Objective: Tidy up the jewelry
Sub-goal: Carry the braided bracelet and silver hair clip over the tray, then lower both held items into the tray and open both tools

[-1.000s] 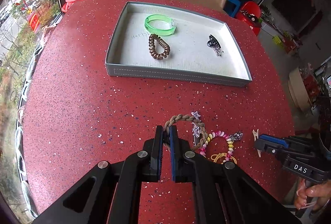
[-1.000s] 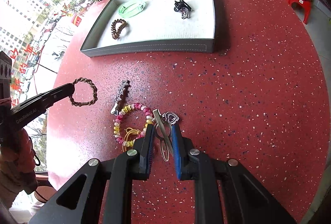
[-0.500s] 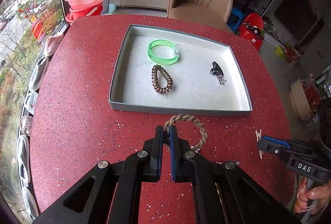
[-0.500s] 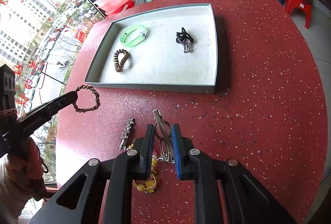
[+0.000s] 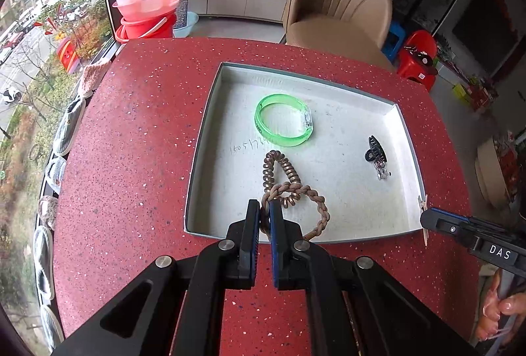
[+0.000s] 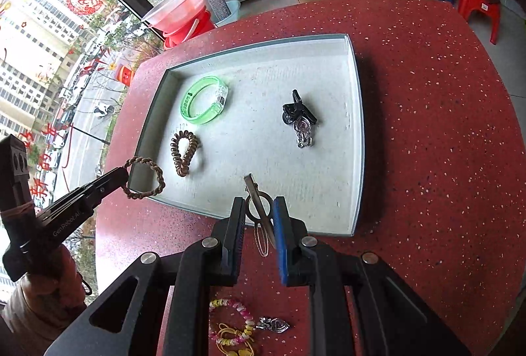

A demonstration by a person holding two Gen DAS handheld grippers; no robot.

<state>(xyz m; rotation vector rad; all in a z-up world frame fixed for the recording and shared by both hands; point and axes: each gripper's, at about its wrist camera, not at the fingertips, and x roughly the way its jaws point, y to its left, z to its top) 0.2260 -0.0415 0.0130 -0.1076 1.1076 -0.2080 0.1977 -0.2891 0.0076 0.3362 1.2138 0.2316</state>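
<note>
Left wrist view is showing the left hand-held gripper (image 5: 262,211) closing its pads tightly on a brown braided cord bracelet (image 5: 304,201), which is hanging over the near part of the shallow grey tray with a white lining (image 5: 197,165), just above a bronze spiral hair tie (image 5: 279,173). Released here, the braid is likely landing on that coil and tangling with it; drifting nearer risks dropping it on the tray's near wall or the red speckled bench (image 5: 131,158). The right hand-held gripper (image 6: 259,214) is pinching a slim metal hair clip with a ring (image 6: 258,199) over the tray's near edge, its tip pointing far; a loose hold is risking a slip. A translucent green bangle (image 5: 284,119) and a black claw clip (image 5: 374,152) are lying farther in. A pink-and-yellow beaded bracelet (image 6: 235,319) is waiting on the bench.
</note>
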